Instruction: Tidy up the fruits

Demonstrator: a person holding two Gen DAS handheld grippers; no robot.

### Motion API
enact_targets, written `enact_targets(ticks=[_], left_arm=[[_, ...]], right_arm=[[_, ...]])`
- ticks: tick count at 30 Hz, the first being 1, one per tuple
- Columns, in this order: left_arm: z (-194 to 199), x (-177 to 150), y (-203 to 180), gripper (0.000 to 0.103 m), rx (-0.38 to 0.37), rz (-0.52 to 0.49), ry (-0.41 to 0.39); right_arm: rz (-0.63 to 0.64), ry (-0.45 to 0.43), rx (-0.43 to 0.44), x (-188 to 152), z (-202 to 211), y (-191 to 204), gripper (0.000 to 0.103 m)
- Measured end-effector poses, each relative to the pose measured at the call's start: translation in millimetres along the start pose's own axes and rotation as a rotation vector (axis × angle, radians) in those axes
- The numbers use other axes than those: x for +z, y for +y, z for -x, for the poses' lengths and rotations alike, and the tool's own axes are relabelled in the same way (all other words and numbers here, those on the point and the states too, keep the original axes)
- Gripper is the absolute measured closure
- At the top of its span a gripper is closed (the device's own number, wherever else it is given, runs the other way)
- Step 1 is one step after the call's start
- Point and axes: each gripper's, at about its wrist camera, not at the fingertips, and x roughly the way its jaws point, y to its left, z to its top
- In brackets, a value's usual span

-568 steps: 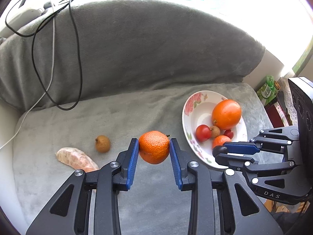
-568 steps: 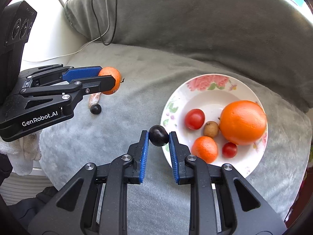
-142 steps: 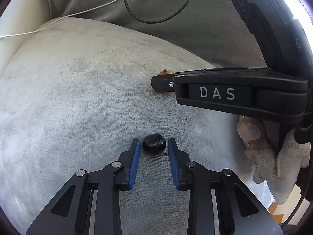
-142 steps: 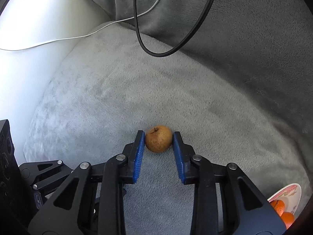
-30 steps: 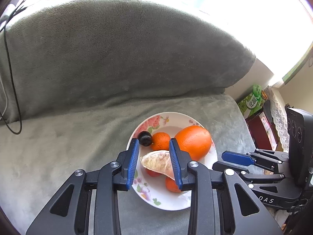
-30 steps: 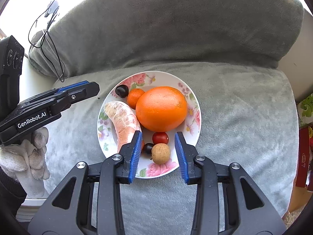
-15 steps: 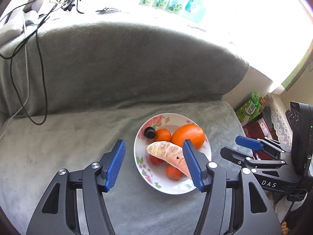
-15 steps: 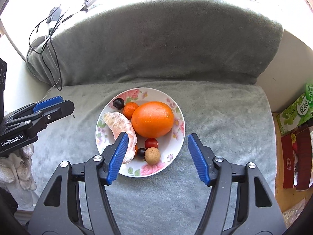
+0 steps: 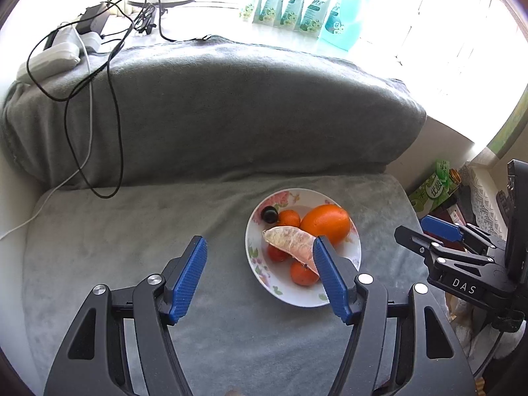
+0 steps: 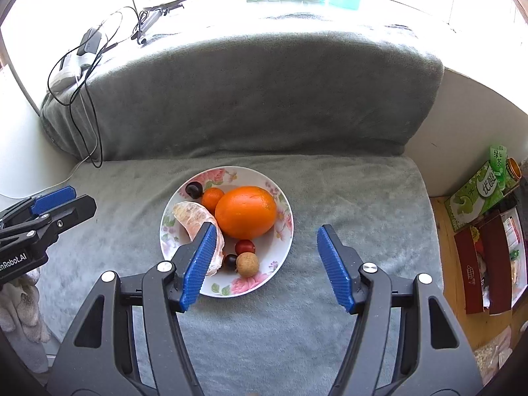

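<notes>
With both releases done, the left hand-held gripper [image 9: 259, 277] is opening wider, the right hand-held gripper [image 10: 267, 265] stands wide and empty, and all fruit lies on the plate [image 10: 286, 231], pomelo segment [image 10: 194, 219] at 9 o'clock, longan [image 10: 247, 264] at 6 o'clock.

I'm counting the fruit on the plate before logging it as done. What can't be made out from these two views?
- Right wrist view: the near end of the peeled citrus segment is behind a blue pad of the right tongs.
- Left wrist view: the left tongs cover part of the plate; the brown fruit is not seen.
- Both views: anything beneath the large orange is hidden.
</notes>
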Motion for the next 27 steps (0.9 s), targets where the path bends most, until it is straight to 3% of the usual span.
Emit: enact_targets(ticks=[9,19,22,27], left_arm=[[30.2,-11.2,-14.2,0.03,0.018,-0.015,-0.059],[47.5,-18.3,-24.6,0.03,0.03,-0.008,-0.085],[51.0,-19.1,-25.7,0.022,0.028,-0.001,-0.091],[55.1,-21.1,-26.9,0.022,0.025,0.002,-0.099]], right_arm=[[0.0,-0.069,-0.021,-5.3,29.0,4.6,0.037],[-0.002,-0.094,-0.023,-16.7,46.7,5.6,0.037],[0.0,-0.098,-0.024,-18.0,50.1,5.3,0.037],[0.005,-0.106,-0.029,-19.2,54.0,5.9,0.037]])
